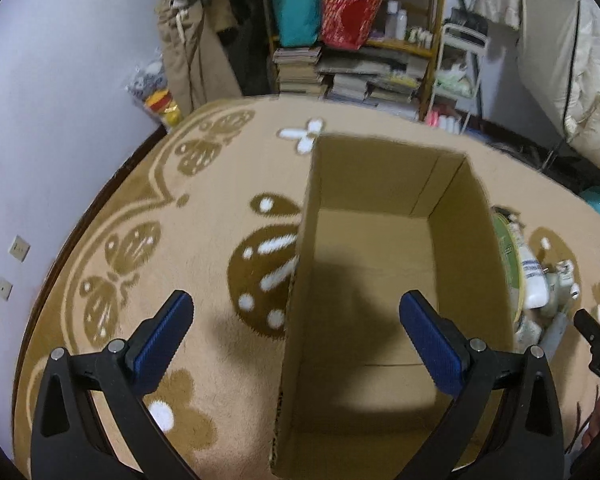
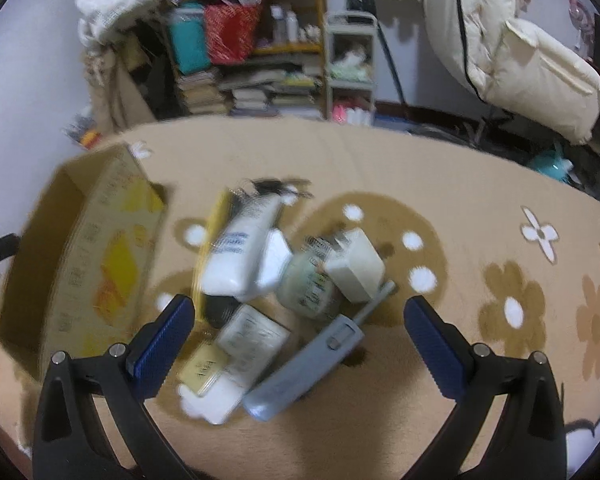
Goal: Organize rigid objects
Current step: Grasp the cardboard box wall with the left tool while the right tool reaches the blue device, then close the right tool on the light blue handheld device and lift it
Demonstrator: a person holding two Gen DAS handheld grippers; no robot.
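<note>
Beside empty brown cardboard box (image 1: 380,280), blurry white bottles (image 2: 240,256); both jaws spread.

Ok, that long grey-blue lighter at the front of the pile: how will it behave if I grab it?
The grey-blue lighter looks rigid and flat-sided, so probably won't roll. It leans on the white packets, so may pivot or slide when touched. Its thin nozzle could snag neighbours.

The cardboard box (image 1: 364,280) stands open and empty, directly under and ahead of the left gripper (image 1: 296,320), whose spread fingers straddle its left wall. The pile lies between and just ahead of the right gripper (image 2: 300,320) fingers: a white tube (image 2: 240,248) lying flat, a white charger block (image 2: 356,264), a pale jar (image 2: 308,284), a grey-blue gas lighter (image 2: 304,364) lying diagonal, and small white boxes (image 2: 252,332), all touching.
</note>
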